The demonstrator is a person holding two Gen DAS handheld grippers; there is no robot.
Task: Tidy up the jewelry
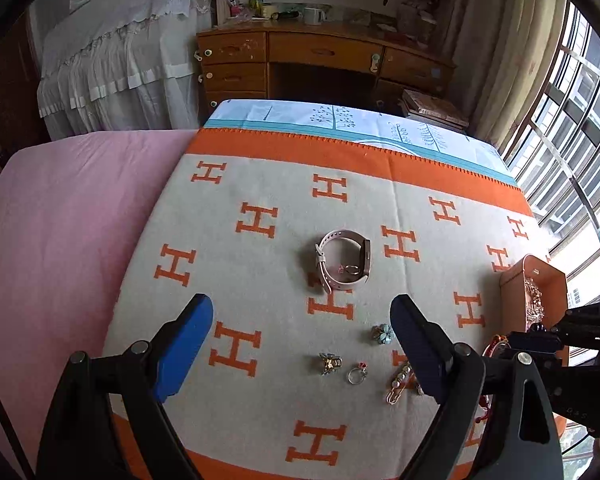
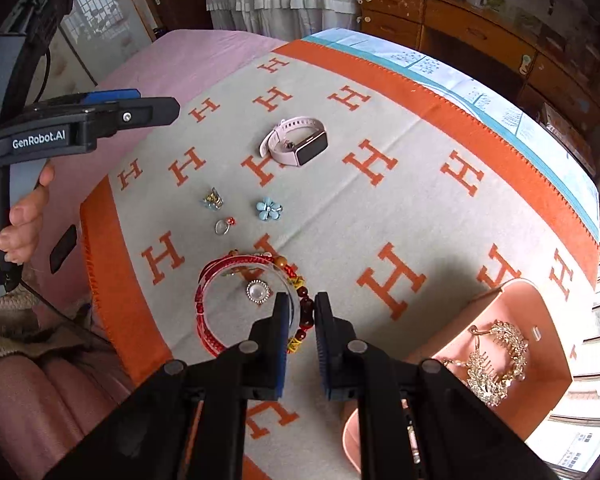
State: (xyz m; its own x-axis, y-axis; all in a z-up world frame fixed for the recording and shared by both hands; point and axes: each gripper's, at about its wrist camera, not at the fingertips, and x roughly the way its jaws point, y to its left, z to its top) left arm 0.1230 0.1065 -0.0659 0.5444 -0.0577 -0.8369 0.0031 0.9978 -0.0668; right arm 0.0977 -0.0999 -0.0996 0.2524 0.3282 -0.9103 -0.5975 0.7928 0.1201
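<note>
The right gripper has its jaws nearly shut on the beaded edge of the red bracelet, which rings a clear disc at 6 o'clock on the blanket. The grip looks thin — the beads could slip out, or the cord could drag the disc along. The orange box sits at 4 o'clock, already holding a sparkly piece. The left gripper hangs wide open and empty above the ring and flower brooch — a low sweep could scatter them.
</note>
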